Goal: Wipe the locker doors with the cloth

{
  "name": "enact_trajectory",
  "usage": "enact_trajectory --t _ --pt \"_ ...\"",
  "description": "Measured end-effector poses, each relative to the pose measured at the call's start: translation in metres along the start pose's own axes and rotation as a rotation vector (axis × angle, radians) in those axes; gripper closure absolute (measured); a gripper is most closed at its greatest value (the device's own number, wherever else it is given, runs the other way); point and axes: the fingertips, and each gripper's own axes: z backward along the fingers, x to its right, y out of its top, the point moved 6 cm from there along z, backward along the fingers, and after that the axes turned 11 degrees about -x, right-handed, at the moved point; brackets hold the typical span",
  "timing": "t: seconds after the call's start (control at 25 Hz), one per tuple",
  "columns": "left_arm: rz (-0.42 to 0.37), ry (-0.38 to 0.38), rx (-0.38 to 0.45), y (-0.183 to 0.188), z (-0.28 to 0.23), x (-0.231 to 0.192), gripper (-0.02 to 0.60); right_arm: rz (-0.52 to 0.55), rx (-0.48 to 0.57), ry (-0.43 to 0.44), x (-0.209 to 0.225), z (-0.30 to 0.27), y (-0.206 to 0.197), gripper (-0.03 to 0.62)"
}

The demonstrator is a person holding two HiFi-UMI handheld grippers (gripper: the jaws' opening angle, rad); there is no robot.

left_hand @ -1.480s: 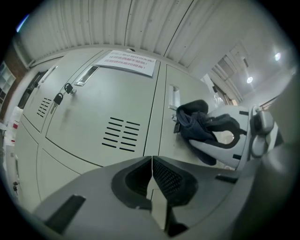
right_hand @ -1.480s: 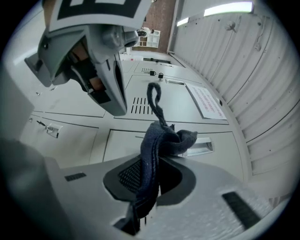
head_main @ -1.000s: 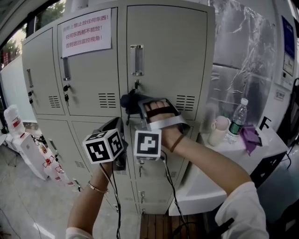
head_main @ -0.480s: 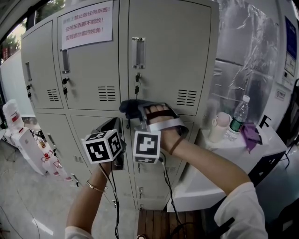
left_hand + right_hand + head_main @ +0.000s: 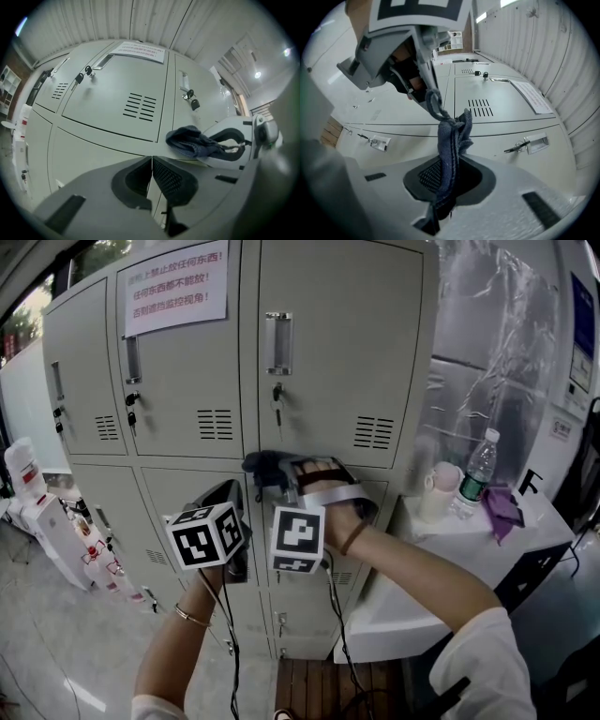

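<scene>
Grey metal lockers [image 5: 347,352] fill the head view. A dark blue cloth [image 5: 264,465] is pressed to them at the seam under the upper right door, below its keyhole. My right gripper [image 5: 274,468] is shut on that cloth; in the right gripper view the cloth [image 5: 451,150] hangs bunched between the jaws. Just below and to the left, my left gripper [image 5: 228,498] is shut with nothing in it, its pads [image 5: 164,176] meeting. From the left gripper view the cloth [image 5: 191,142] shows against the door seam, with the right gripper [image 5: 208,149] behind it.
A paper notice [image 5: 176,285] is taped on the upper left door. Keys [image 5: 277,401] hang in the locks. At the right, a white table [image 5: 487,531] carries a water bottle [image 5: 478,474], a cup [image 5: 435,491] and a purple rag [image 5: 503,505]. White and red items [image 5: 42,521] stand on the floor at left.
My right gripper has slid the cloth down the upper right door, from beside the vents to the door's lower edge. The left gripper has stayed shut, just below it.
</scene>
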Motion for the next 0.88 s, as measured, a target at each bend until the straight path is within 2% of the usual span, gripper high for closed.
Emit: enact_trajectory --t 0.36,0.88 --pt "-0.04 -0.013 0.053 0.032 0.014 0.02 0.572 -0.021 0.006 -0.043 0.036 0.027 -0.02 0.551" --pt "-0.136 -0.096 0.192 0.128 0.036 0.087 0.572 0.006 -0.085 -0.246 0.145 0.065 -0.084 0.551"
